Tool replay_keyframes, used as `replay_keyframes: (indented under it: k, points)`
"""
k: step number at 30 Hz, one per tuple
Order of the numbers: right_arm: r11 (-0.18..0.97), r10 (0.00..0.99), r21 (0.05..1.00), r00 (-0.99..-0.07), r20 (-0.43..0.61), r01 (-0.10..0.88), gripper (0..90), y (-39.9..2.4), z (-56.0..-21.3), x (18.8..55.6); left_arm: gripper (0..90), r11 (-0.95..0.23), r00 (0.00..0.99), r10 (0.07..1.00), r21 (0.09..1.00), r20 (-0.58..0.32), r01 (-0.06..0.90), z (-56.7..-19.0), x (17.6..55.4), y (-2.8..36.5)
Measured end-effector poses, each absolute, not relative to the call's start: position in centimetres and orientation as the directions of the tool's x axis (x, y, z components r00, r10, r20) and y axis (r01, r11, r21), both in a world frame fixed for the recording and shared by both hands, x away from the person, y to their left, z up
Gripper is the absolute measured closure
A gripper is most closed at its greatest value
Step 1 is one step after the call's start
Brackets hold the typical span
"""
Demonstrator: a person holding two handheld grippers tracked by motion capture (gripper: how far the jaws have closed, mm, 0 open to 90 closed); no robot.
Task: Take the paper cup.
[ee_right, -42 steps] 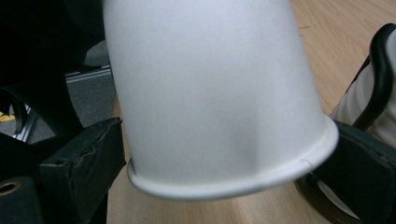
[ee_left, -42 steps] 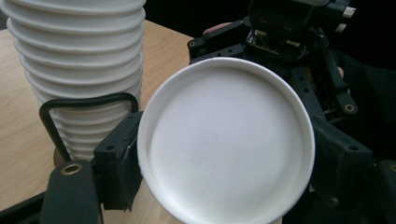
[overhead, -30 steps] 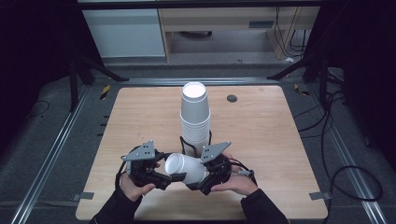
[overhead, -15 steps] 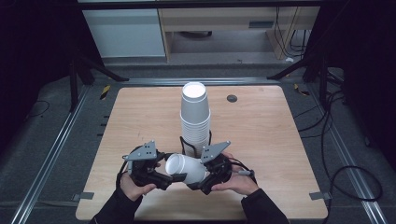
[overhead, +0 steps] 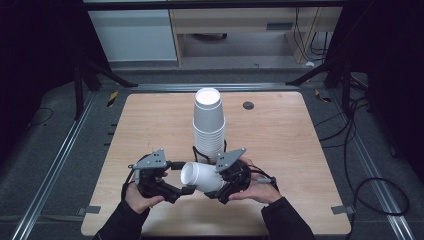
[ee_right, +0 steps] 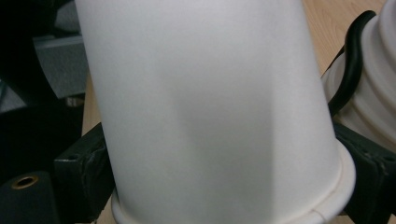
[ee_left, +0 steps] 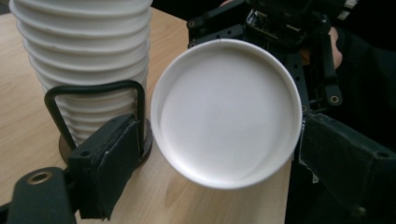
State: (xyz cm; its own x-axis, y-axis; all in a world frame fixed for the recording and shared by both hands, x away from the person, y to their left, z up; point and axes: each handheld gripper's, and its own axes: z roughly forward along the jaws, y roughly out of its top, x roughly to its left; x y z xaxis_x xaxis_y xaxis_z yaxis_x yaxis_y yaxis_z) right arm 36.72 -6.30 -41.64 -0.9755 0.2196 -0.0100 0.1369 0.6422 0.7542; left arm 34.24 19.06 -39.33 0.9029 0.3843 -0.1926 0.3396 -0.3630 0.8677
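A single white paper cup (overhead: 200,177) lies sideways in the air over the table's front edge, held between both grippers. My right gripper (overhead: 214,184) is shut on its rim end; in the right gripper view the cup (ee_right: 210,102) sits between both jaws of that gripper (ee_right: 226,186). My left gripper (overhead: 181,177) faces the cup's round base (ee_left: 226,112). Its jaws (ee_left: 224,158) stand apart on either side of the base, open. Behind the cup stands a tall upside-down stack of white cups (overhead: 209,120).
The stack (ee_left: 88,56) sits in a black wire holder (ee_left: 93,88) on the wooden table (overhead: 280,145). A small dark disc (overhead: 248,105) lies at the far right of the table. Black cables (overhead: 360,150) trail on the floor to the right.
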Motion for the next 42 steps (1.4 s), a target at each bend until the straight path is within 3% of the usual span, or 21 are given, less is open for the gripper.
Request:
replay_keyframes:
  k: [5, 20, 34, 42]
  points:
    - [0.710, 0.193, 0.698, -0.979, -0.070, 0.090, 8.9, -5.2, -41.1, 36.7, 10.4, -0.419, 0.902, 0.392, 0.839, -0.178, 0.348, -40.0, 34.3, 18.2]
    - [0.745, 0.179, 0.663, -0.980, -0.092, 0.074, 8.7, -4.1, -41.4, 36.6, 17.3, -0.452, 0.895, 0.404, 0.809, -0.189, 0.374, -41.0, 34.5, 17.4]
    - [0.730, 0.184, 0.679, -0.980, -0.081, 0.081, 4.6, -4.1, -41.5, 36.6, 19.1, -0.454, 0.898, 0.401, 0.813, -0.179, 0.365, -40.8, 34.4, 17.5]
    - [0.653, 0.223, 0.749, -0.973, -0.052, 0.110, 3.1, -5.8, -40.5, 36.6, 19.2, -0.434, 0.901, 0.395, 0.829, -0.177, 0.353, -40.4, 34.5, 18.6]
